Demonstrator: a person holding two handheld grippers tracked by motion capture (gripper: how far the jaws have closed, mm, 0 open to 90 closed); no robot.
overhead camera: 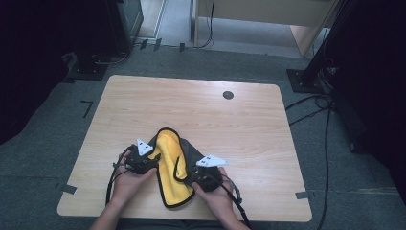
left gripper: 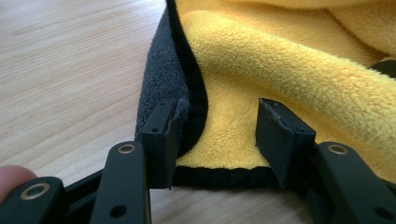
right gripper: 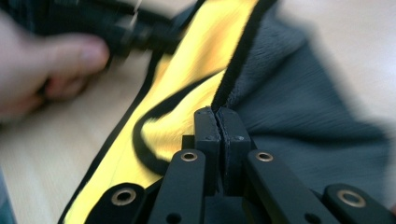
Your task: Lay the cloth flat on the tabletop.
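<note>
Yellow-and-grey cloth (overhead camera: 168,158) (black-edged) pinched by right gripper (right gripper: 218,122).

Your cloth (left gripper: 289,65) is thick, fuzzy fleece: bright yellow pile on one face, dark grey nap (right gripper: 308,116) on the other, bound with a black stitched hem. Under it, your table (overhead camera: 215,115) is pale wood-grain laminate, smooth with a soft sheen. Your left gripper (left gripper: 217,135) looks like matt black plastic with small brass-coloured rivets, and your right gripper (right gripper: 218,122) has the same finish.
</note>
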